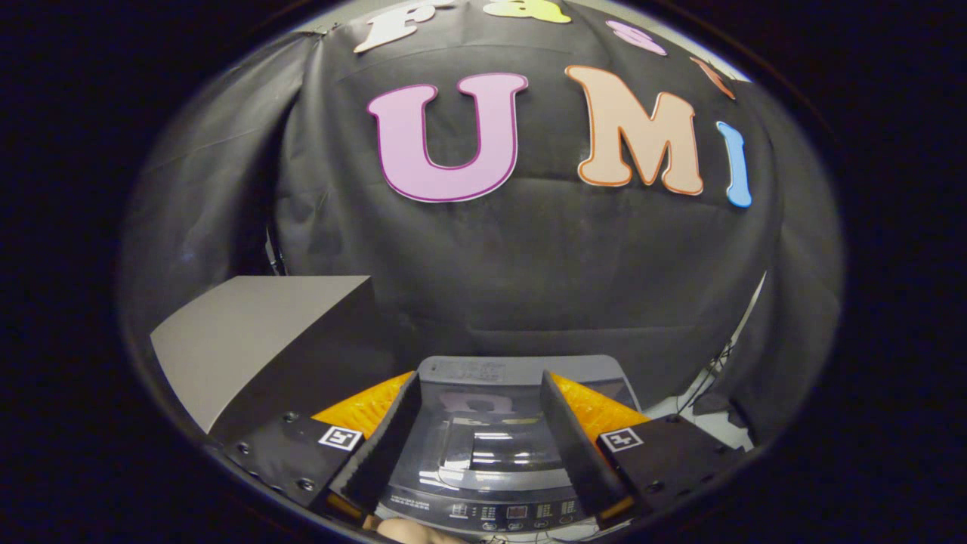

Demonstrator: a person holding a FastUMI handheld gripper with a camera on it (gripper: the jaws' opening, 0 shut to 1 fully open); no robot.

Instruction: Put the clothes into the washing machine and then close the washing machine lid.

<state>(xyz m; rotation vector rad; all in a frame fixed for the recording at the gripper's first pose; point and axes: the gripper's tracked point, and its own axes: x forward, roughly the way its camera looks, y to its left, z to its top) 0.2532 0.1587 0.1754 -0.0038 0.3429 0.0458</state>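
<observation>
The washing machine [491,446] stands just below and ahead of my gripper [478,438], and I see it between the two fingers. It is grey, and its lid [491,434] is down, a dark glossy panel with reflections on it. At the near edge there is a control panel [514,514] with small buttons, too small to read. My fingers are wide apart and hold nothing. Left of the machine stands a grey box [249,340]. A bit of a hand [412,531] shows at the near edge, cut off.
</observation>
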